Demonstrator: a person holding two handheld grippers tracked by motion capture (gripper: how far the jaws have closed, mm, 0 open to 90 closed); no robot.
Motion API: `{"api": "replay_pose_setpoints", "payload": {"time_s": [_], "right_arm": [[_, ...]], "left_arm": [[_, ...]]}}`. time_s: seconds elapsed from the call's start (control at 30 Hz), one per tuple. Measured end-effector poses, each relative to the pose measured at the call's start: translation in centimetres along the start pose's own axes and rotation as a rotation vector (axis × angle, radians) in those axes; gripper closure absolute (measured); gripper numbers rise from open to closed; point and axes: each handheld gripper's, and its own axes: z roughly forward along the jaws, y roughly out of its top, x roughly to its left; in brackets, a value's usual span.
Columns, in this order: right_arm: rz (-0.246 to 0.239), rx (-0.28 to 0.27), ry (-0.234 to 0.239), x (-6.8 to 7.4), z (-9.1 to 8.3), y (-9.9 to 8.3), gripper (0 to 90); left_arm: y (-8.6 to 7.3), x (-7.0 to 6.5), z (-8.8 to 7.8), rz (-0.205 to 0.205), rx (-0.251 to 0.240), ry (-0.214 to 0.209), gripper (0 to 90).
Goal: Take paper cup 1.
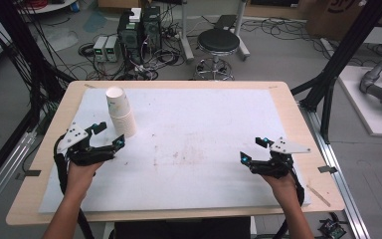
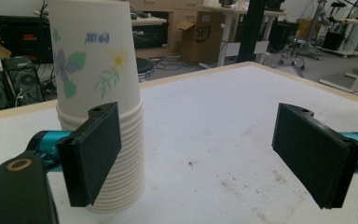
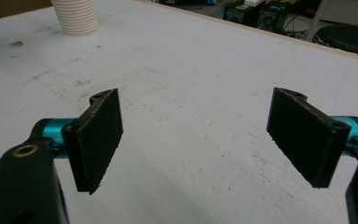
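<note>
Grey floor [image 1: 278, 55] (cables [image 1: 164, 57]), stool [image 1: 219, 42].

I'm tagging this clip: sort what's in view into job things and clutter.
Job:
stack of paper cups
left gripper, jaws open beside the stack
right gripper, jaws open
white mat

Lying about:
black stool
computer towers
floor cables

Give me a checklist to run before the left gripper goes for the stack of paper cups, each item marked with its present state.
1. Left gripper open: ok, jaws stand wide apart.
2. Stack of paper cups upright, upside down on the white mat: ok.
3. Stack between the left jaws: not ok; in the left gripper view it stands behind one jaw, off to the side.
4. Right gripper out of the way: ok, open and far across the mat.
5. Mat around the stack free of other things: ok.
6. Cups separate freely: cannot tell.
</note>
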Motion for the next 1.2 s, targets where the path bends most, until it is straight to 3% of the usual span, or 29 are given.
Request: {"api": "replay_pose_setpoints", "payload": {"time_s": [0.33,0.47,0.6,0.8,1.1,1.2], "right_arm": [[0.002,-0.001,0.007,0.1,0.1,0.1,18.6],[0.008,0.003,0.008,0.1,0.0,0.0,18.6],[0.006,0.005,0.005,0.1,0.0,0.0,18.6],[0.002,0.01,0.002,0.1,0.1,-0.1,18.6],[0.001,0.006,0.001,0.0,0.0,-0.1,18.6],[0.0,0.007,0.001,0.1,0.0,-0.1,18.6]], "left_arm": [[4.3,1.7,0.7,0.028,0.002,0.035,15.7],[5.6,2.4,1.4,0.042,0.027,0.078,15.7],[6.7,3.2,2.3,0.047,0.05,0.093,15.7],[7.4,4.2,4.1,0.033,0.093,0.087,15.7],[8.0,5.1,6.0,0.028,0.123,0.112,15.7],[7.7,5.6,7.0,0.018,0.162,0.114,15.7]]}}
